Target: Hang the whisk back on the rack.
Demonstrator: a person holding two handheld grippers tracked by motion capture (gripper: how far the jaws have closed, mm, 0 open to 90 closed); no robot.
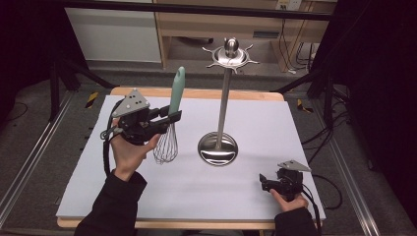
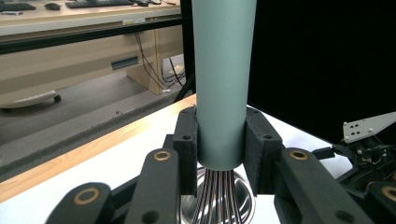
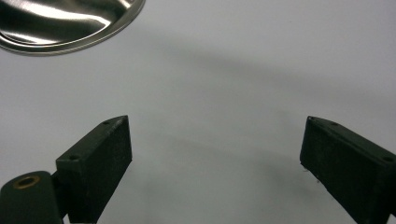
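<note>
Upright in the left tool (image 1: 169, 117), clamped at the handle's base, the whisk (image 1: 169, 128) hangs just above the bench (image 1: 275, 128). Likely next: hooking it on the stand (image 1: 223, 98). Right tool (image 1: 264, 181) rests agape.

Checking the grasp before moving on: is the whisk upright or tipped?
Roughly upright. The whisk stands handle-up, wire head down, its handle clamped between the jaws of the left gripper; it leans slightly in the high view.

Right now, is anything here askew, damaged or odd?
Nothing stands out. The left gripper holds the whisk upright by its green handle, the steel stand is upright on the table, and the right gripper is open above the white surface.
</note>
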